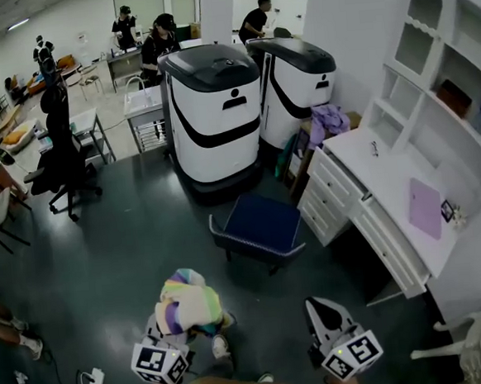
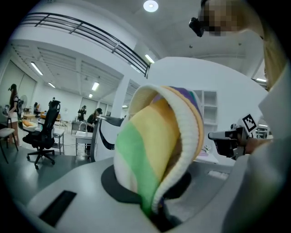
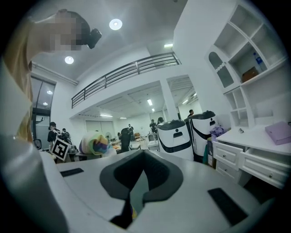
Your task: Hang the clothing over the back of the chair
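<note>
A bundled garment [image 1: 187, 303] in pastel stripes of green, yellow, purple and white is bunched up in my left gripper [image 1: 180, 323], which is shut on it low in the head view. In the left gripper view the garment [image 2: 154, 145] fills the middle and hides the jaw tips. My right gripper [image 1: 319, 307] hovers to the right of it, apart from the cloth, its jaws shut [image 3: 143, 157] on nothing I can make out. The chair [image 1: 256, 225], with a dark blue seat and a grey frame, stands on the floor ahead of both grippers.
Two tall white-and-black machines [image 1: 213, 106] [image 1: 294, 83] stand beyond the chair. A white desk with drawers [image 1: 373, 193] and shelving lines the right side, with purple cloth [image 1: 328, 122] at its far end. A black office chair [image 1: 60, 160] stands left; a power strip [image 1: 94, 379] lies on the floor.
</note>
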The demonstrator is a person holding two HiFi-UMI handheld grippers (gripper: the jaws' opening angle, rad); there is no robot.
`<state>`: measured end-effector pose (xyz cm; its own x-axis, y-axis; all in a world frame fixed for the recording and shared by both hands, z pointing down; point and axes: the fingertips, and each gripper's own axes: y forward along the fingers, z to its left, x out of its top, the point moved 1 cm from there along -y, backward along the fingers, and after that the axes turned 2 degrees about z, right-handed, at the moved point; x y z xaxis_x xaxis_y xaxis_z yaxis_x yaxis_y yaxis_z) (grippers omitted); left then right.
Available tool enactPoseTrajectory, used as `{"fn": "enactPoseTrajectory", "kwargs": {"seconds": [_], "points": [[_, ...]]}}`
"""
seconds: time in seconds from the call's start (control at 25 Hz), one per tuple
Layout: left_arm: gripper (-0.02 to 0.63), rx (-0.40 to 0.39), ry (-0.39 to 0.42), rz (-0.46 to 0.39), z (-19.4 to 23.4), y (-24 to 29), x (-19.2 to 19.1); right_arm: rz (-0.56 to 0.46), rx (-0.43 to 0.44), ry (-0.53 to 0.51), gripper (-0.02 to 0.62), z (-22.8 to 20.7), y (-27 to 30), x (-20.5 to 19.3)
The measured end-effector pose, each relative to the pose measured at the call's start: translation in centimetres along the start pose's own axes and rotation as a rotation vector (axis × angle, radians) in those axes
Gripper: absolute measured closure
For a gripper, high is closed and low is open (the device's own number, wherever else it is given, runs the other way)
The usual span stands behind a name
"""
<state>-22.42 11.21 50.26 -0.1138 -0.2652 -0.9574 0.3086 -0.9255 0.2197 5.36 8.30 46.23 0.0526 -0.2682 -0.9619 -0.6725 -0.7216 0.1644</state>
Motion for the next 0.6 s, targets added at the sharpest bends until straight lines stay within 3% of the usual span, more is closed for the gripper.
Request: {"fn": "enactPoseTrajectory", "kwargs": {"seconds": [0.32, 0.6], "points": [[0.565, -0.11, -0.013, 0.016, 6.6, 8.1, 2.2, -0.003, -0.091, -0.027, 0.592, -0.5, 8.1, 2.6], [0.565, -0.205, -0.047, 0.108, 5.8, 14.9, 1.3, -0.03, -0.207, -0.004, 0.592, -5.4, 8.1, 4.6]]}}
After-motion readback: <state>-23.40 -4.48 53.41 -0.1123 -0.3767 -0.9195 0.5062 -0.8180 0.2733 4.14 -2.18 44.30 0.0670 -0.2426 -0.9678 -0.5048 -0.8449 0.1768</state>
